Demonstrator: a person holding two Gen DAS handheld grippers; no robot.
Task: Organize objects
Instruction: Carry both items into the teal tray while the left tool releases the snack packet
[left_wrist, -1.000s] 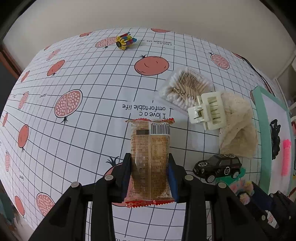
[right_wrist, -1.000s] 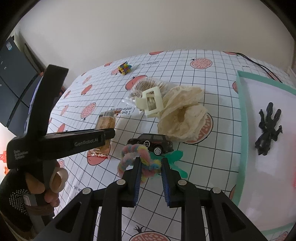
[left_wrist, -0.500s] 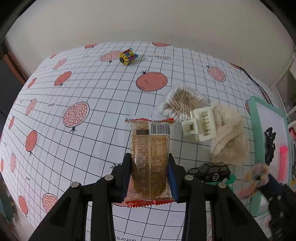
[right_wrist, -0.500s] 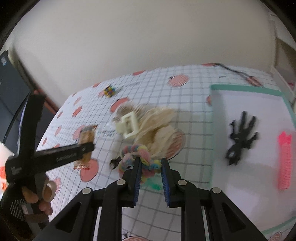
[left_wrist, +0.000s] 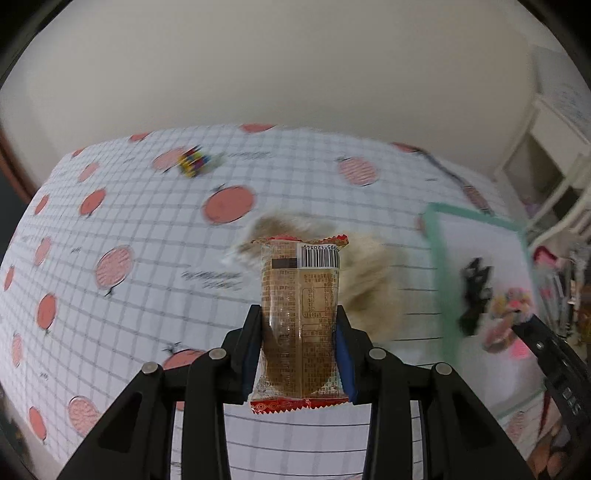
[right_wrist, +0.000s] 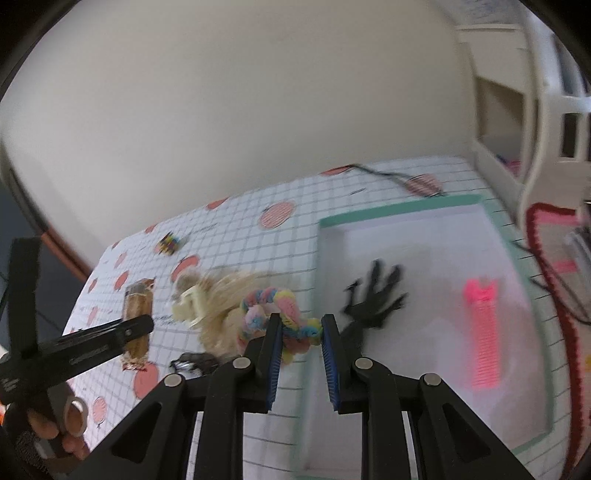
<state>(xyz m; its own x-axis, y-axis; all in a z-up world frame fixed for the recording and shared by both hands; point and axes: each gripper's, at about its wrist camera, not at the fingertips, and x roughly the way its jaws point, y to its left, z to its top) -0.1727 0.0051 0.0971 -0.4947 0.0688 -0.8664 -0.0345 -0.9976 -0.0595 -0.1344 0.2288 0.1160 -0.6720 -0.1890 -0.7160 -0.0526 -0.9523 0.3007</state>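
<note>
- Blue-padded jaws of the left gripper are clamped on a brown snack packet, which stands upright between them with its barcode end uppermost and its red crimped edge at the bottom.
- Held above the gridded tablecloth, the packet hides part of a blurred beige fluffy cloth behind it.
- The right gripper holds a pastel rainbow scrunchie; its left finger presses the loop and the right finger touches the loop's end, so the grasp looks loose.
- That scrunchie hangs over the left rim of the green-edged tray.
- Inside the tray lie a black claw clip and, further right, a pink comb-like piece, well apart from each other.
- On the cloth to the left sit a cream hair claw against the fluffy cloth, and a small black toy car just below.
- A multicoloured small toy lies far back on the tablecloth.
</note>
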